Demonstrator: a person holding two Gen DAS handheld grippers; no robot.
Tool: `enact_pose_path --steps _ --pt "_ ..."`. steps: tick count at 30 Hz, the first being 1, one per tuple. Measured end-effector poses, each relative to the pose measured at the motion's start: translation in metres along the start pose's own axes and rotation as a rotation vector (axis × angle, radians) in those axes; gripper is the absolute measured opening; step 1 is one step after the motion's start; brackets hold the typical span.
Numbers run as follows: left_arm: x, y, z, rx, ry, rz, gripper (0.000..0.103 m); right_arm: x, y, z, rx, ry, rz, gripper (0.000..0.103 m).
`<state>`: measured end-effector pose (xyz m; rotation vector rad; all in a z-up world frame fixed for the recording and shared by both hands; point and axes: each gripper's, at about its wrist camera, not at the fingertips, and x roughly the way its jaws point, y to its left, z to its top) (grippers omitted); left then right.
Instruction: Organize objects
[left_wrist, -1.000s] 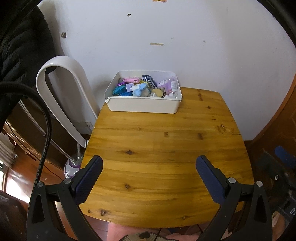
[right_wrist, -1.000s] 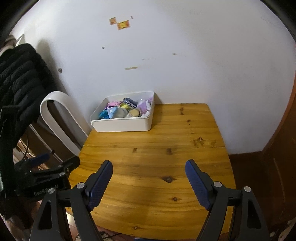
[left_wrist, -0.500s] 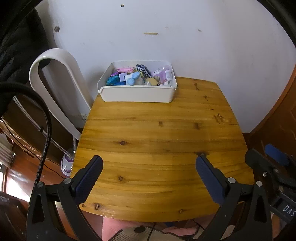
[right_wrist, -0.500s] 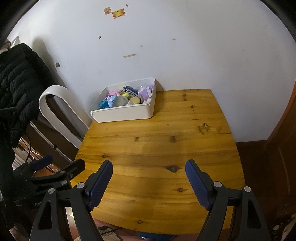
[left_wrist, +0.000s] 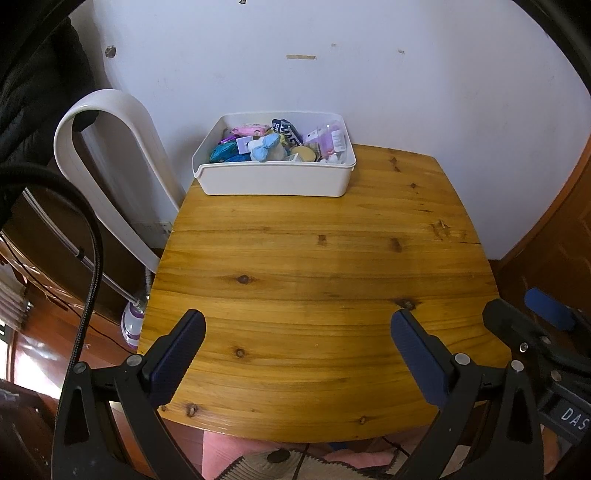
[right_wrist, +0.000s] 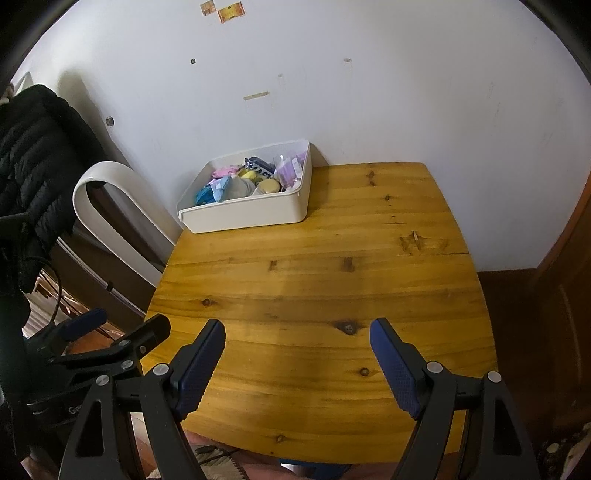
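Observation:
A white plastic bin stands at the far left corner of a wooden table, against the wall. It holds several small items: blue and pink packets, a light blue bow, a round tan piece, purple packets. My left gripper hovers open over the table's near edge, nothing between its fingers. My right gripper is open too, empty, above the near part of the table. Each gripper shows in the other's view: the right one at the right edge, the left one at the lower left.
A white curved stand leans beside the table's left side. A black padded jacket hangs at left. A black hose and a purple-white appliance base sit on the floor left of the table. A wooden door frame is at right.
Both grippers have pulled back and risen from the table, so more of its near edge shows. The bin looks farther away. Both stay open.

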<state>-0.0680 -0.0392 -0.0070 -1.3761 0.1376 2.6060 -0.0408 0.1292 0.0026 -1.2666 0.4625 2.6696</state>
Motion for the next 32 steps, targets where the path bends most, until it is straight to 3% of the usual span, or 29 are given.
enact_pose_path --steps 32 --pt "0.005 0.001 0.003 0.007 -0.002 0.03 0.1 0.016 0.003 0.002 0.014 0.059 0.009 0.082"
